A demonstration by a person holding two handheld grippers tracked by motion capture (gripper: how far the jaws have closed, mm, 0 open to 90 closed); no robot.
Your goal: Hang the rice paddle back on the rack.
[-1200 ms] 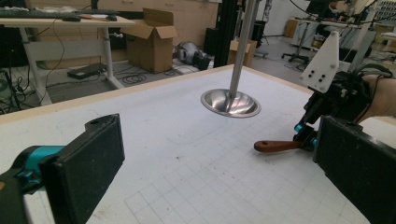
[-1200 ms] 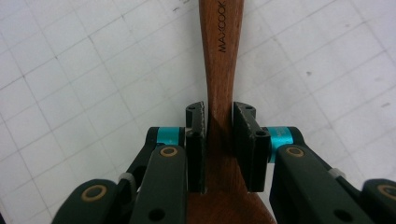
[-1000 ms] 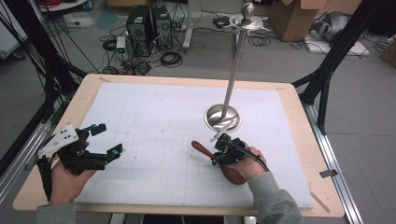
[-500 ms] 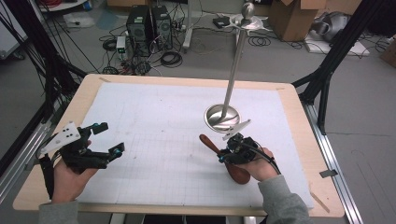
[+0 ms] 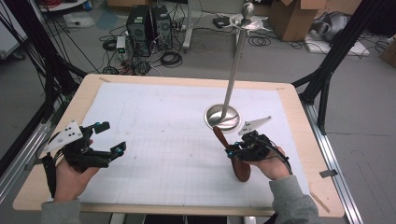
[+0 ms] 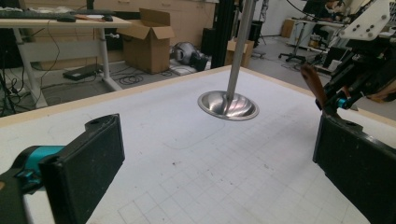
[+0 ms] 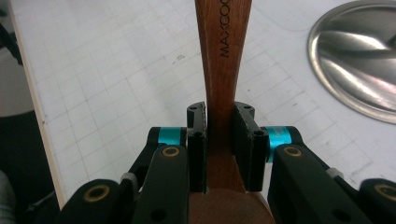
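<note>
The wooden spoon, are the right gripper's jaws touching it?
Touching. The right gripper view shows the right gripper with both jaws pressed flat against the wooden spoon handle, no gap either side.

The right gripper (image 5: 232, 150), clamped on the wooden spoon (image 5: 231, 154), has carried it to the right and lifted it a little. The spoon's handle now rises beside the metal stand's base (image 5: 222, 116).
</note>
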